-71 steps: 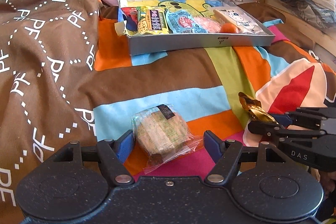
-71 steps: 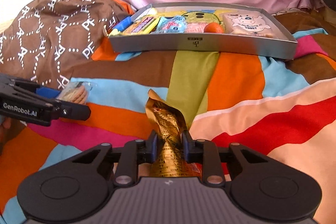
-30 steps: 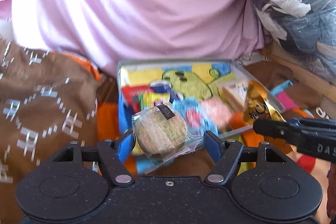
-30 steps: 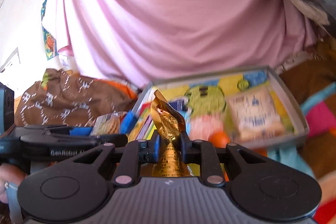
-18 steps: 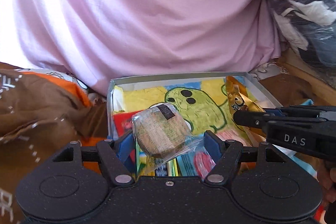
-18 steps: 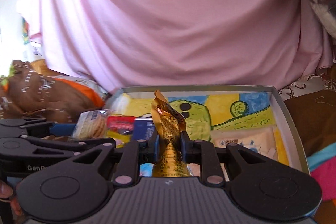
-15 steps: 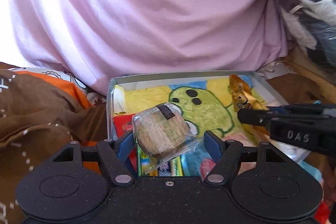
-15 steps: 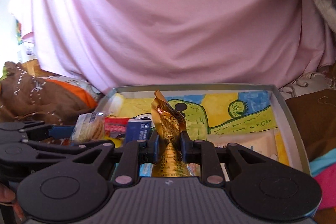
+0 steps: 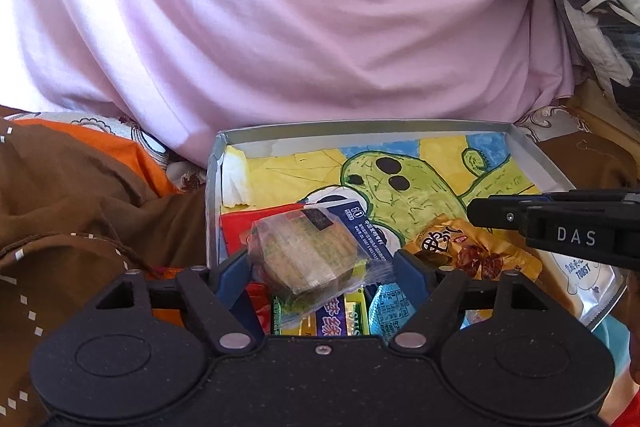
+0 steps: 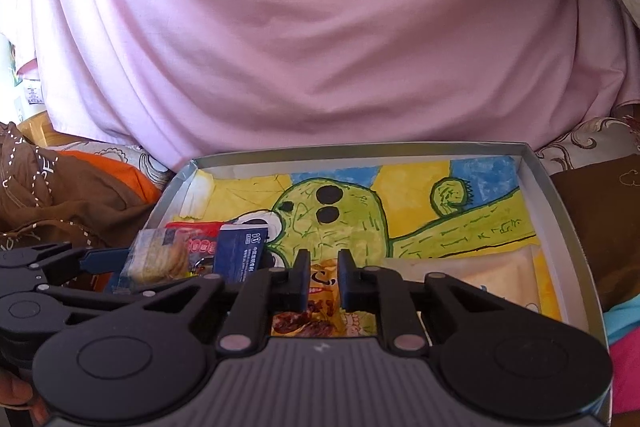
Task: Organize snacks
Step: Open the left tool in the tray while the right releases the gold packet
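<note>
A round cracker pack (image 9: 304, 255) in clear wrap is pinched between the blue fingers of my left gripper (image 9: 322, 265), which is shut on it. It hangs over the near left part of the grey snack box (image 9: 360, 131), above the red and blue packs. My right gripper (image 10: 325, 261) is open, with a narrow gap and nothing between its fingers. Just beneath it, the gold snack pouch (image 10: 316, 311) lies flat in the middle of the box (image 10: 360, 151). In the left wrist view the pouch (image 9: 460, 251) rests below the right gripper (image 9: 492, 213).
The box also holds a blue pack (image 9: 362, 223), a red pack (image 9: 236, 231), a white toast bag (image 9: 580, 279) and several small packs near its front. A green cartoon drawing lines its floor. Pink fabric (image 9: 320, 27) rises behind it, and a brown blanket (image 9: 80, 207) lies to its left.
Both grippers lifted their snacks off the bed and moved over the box. The right gripper has opened, and the gold pouch dropped flat into the box. The left still holds the cracker pack.
</note>
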Demonstrator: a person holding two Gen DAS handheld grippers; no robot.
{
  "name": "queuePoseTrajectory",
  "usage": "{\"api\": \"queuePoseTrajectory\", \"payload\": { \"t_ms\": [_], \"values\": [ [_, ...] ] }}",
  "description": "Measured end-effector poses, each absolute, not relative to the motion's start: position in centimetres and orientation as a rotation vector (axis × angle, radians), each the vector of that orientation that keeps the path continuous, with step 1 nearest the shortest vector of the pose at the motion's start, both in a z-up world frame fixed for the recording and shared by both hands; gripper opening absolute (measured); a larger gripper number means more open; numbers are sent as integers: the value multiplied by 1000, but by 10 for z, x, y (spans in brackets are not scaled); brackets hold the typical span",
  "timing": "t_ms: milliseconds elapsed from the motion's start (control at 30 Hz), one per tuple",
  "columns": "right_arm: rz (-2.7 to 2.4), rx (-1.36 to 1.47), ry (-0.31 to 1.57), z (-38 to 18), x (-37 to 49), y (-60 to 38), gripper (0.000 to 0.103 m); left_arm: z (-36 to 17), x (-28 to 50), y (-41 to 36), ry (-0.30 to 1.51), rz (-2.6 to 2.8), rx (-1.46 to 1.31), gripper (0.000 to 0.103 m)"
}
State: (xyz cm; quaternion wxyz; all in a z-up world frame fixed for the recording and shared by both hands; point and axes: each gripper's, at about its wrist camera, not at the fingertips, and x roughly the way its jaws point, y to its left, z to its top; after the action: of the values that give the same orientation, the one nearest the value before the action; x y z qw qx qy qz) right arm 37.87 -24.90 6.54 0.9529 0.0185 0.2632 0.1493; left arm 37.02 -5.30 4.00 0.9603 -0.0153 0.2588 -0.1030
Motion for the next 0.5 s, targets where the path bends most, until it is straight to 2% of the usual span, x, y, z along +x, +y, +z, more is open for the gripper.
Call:
{"api": "queuePoseTrajectory", "payload": {
  "t_ms": [133, 267, 433, 500],
  "values": [
    [289, 45, 519, 70, 375, -254, 22, 41, 369, -53, 532, -194, -41, 90],
    [276, 60, 503, 78, 372, -263, 25, 43, 368, -49, 536, -179, -60, 93],
    [260, 69, 479, 88, 367, -271, 44, 50, 363, -48, 510, -149, -70, 101],
    [253, 72, 470, 92, 365, -273, 56, 54, 360, -47, 505, -146, -78, 102]
  ]
}}
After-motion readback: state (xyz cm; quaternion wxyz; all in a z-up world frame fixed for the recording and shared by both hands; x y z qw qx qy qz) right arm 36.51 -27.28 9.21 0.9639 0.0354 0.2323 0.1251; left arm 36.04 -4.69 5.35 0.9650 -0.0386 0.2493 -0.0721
